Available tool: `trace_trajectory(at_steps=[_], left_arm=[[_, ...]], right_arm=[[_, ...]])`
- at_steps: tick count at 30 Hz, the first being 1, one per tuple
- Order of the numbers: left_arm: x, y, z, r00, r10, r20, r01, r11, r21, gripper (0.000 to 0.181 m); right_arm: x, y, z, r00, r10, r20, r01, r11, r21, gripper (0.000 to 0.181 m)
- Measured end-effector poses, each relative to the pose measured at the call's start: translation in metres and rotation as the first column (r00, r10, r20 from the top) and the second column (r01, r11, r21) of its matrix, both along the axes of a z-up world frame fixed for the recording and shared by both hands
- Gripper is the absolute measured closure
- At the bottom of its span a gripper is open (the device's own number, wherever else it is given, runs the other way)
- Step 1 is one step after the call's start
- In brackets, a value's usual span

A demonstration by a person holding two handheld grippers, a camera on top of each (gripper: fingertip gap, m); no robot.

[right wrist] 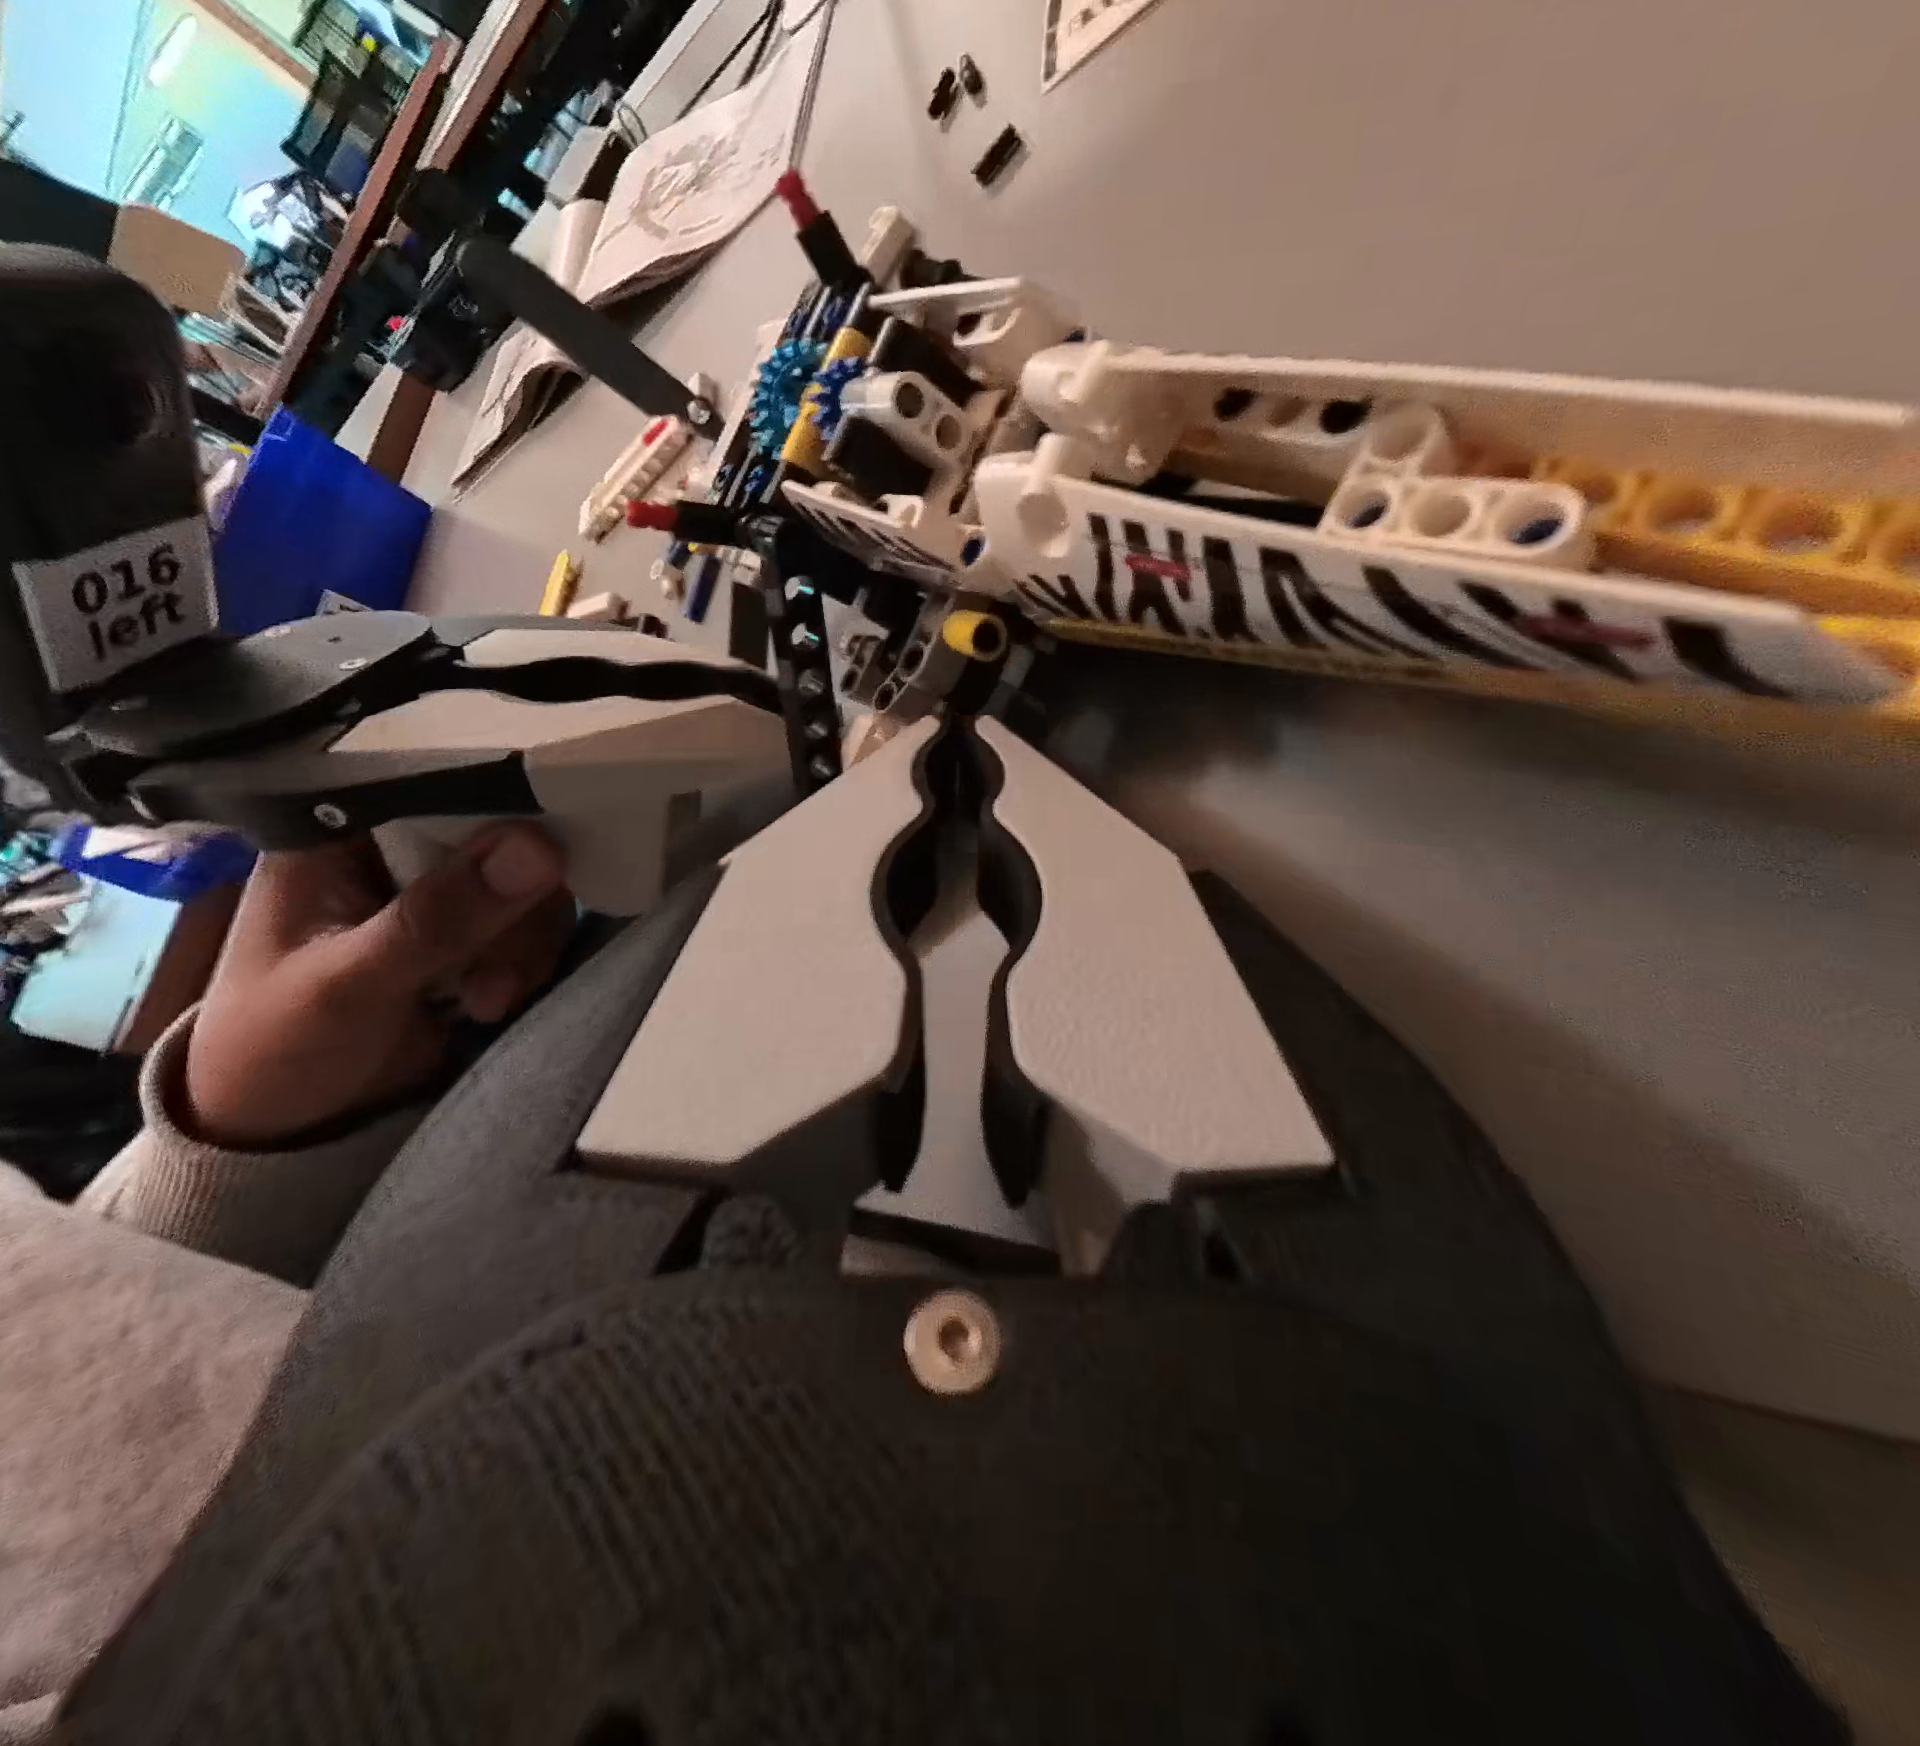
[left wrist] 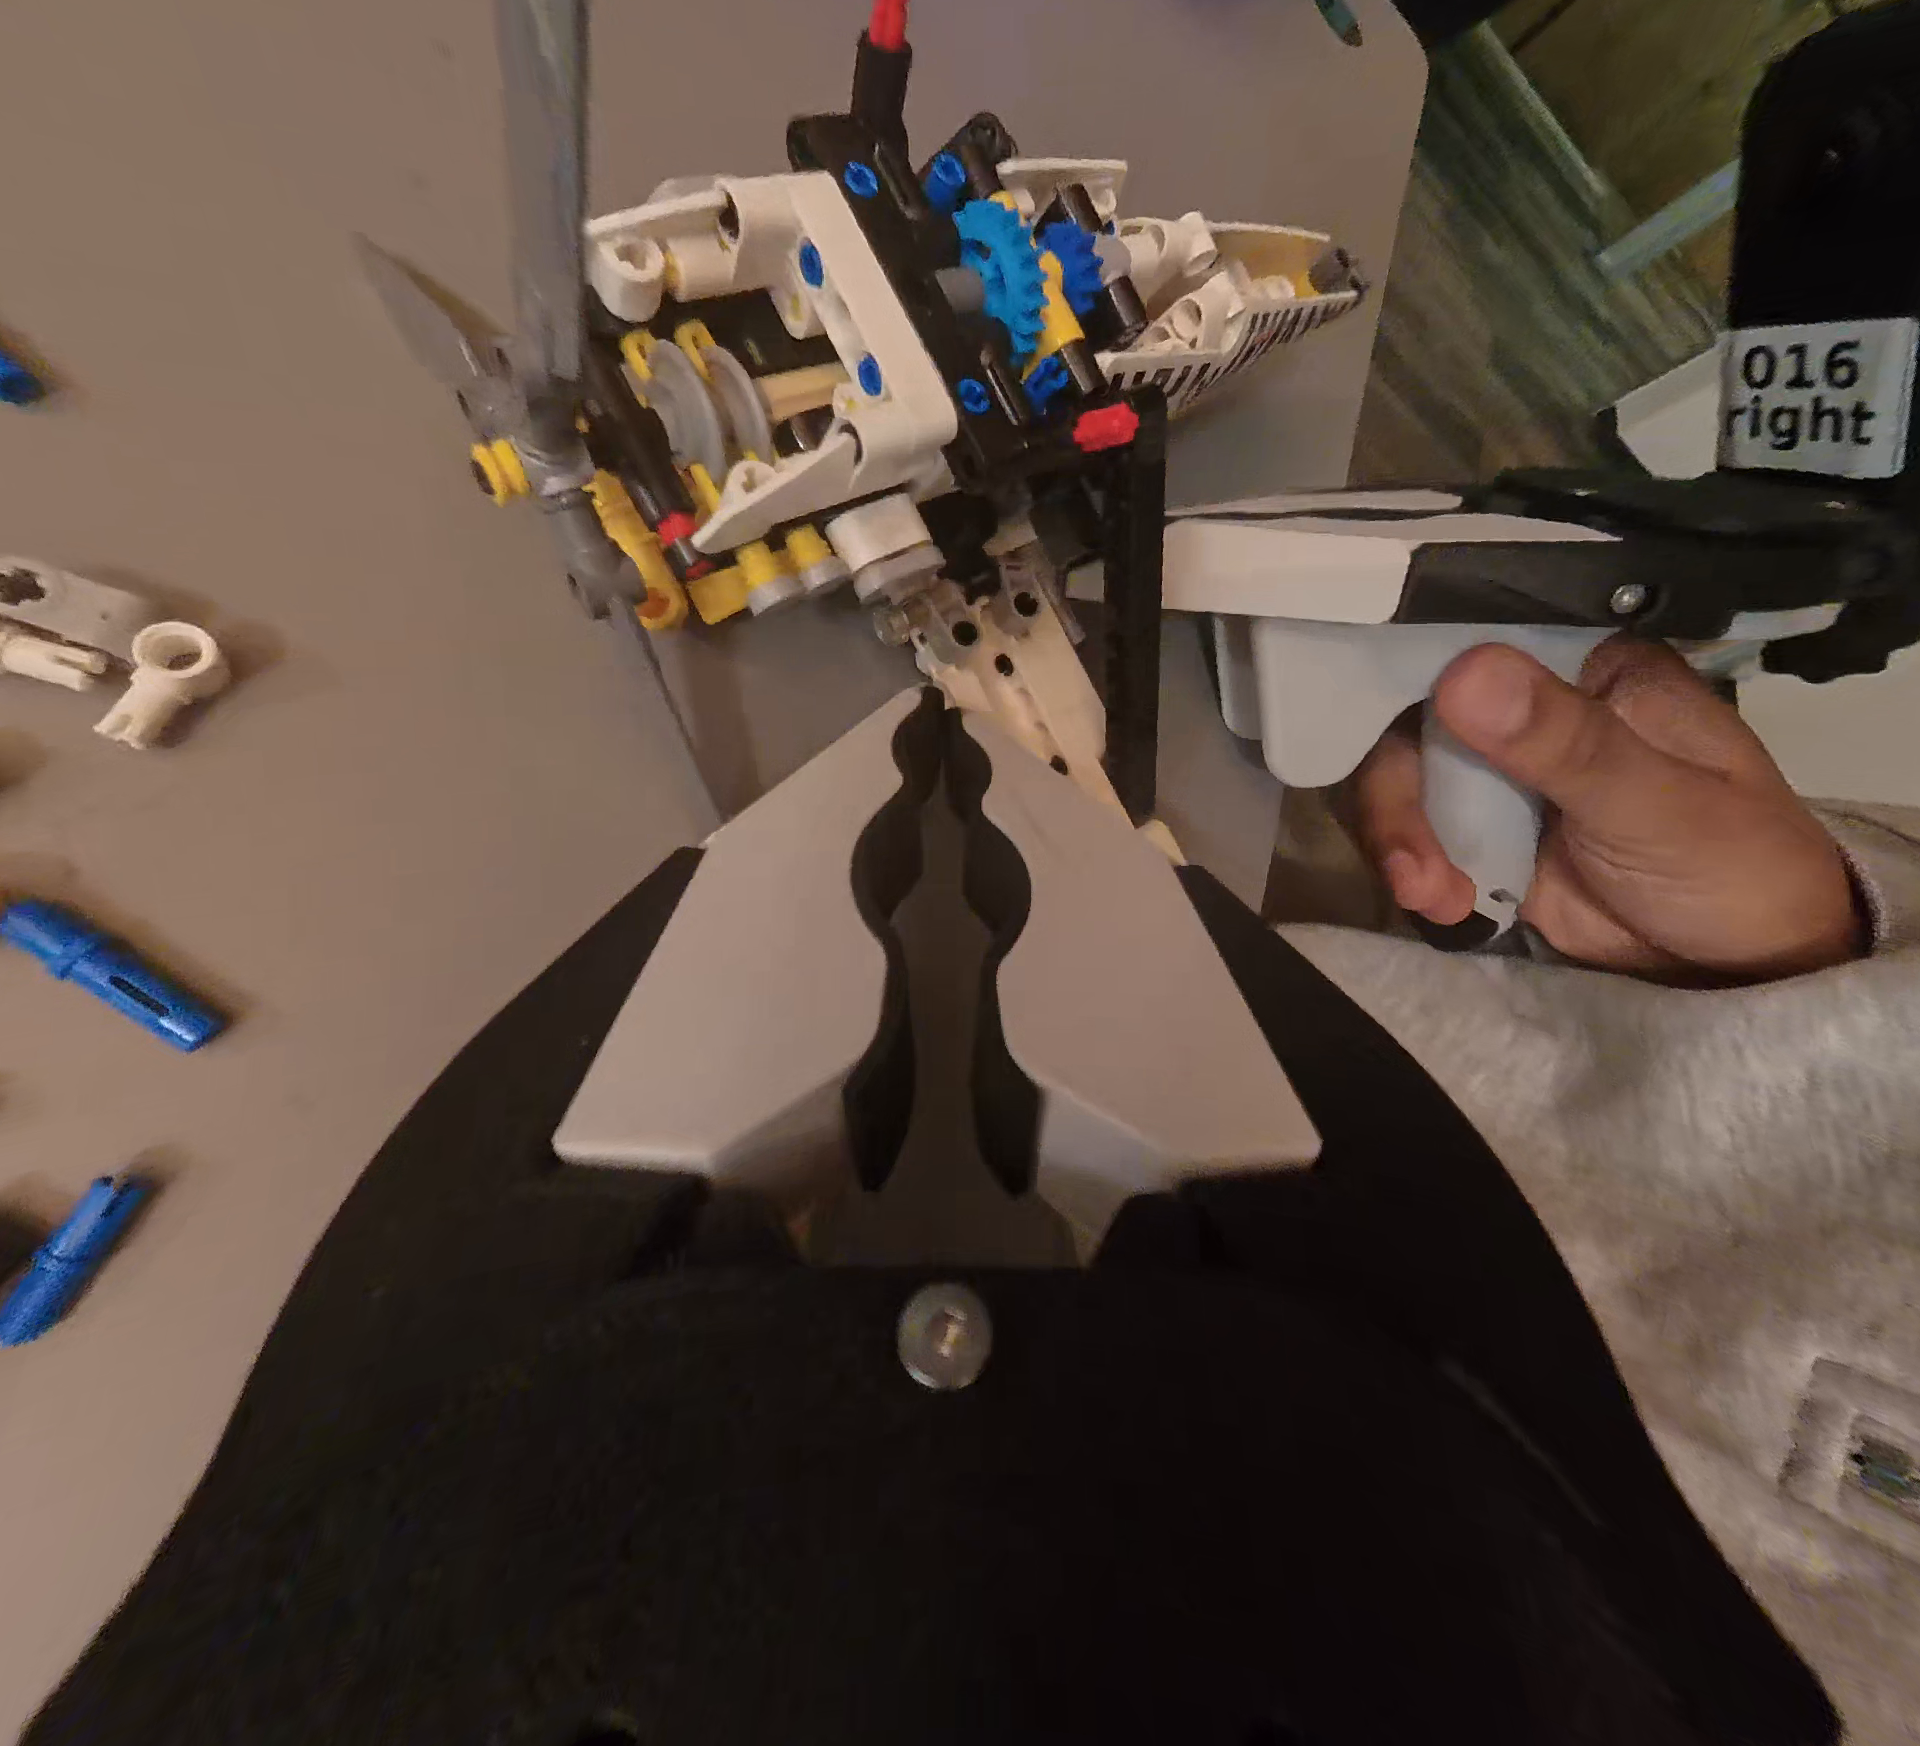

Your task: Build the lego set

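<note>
Both my grippers are on the lego model (left wrist: 883, 366), which is lifted off the grey tabletop (left wrist: 260, 138). My left gripper (left wrist: 940, 709) has its fingers pinched nearly together on a thin cream beam (left wrist: 1023, 709) at the model's underside. My right gripper (right wrist: 961, 725) has its fingers just as narrow, clamped at the model's lower edge below a yellow pin (right wrist: 977, 634); what exactly sits between the tips I cannot tell. In the left wrist view the right gripper comes in from the right side, touching a black beam (left wrist: 1138, 616). The model shows blue gears (left wrist: 1003, 268), grey propeller blades (left wrist: 540, 138), a red axle tip (left wrist: 891, 3) on top and a striped white tail panel (right wrist: 1455, 616). Loose blue pins (left wrist: 109, 969) and white connectors (left wrist: 166, 678) lie on the tabletop to the left.
</note>
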State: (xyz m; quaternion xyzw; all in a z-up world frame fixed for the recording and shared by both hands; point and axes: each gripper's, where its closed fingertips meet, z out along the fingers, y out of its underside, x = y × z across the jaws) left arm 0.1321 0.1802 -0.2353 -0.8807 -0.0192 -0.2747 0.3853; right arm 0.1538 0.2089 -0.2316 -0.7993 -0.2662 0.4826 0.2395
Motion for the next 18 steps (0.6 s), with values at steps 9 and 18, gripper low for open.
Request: trace_trajectory(at_steps=[9, 18], left_arm=[[-0.005, 0.018, 0.002, 0.998, -0.008, -0.068, 0.009, 1.000, 0.016, 0.181], [0.022, 0.019, 0.000, 0.991, -0.135, -0.023, 0.135, 0.991, 0.001, 0.181]], right_arm=[[-0.004, 0.008, 0.001, 0.990, -0.106, -0.096, 0.077, 0.961, -0.265, 0.181], [-0.005, 0.022, 0.001, 0.979, -0.166, -0.119, 0.117, 0.933, -0.341, 0.181]])
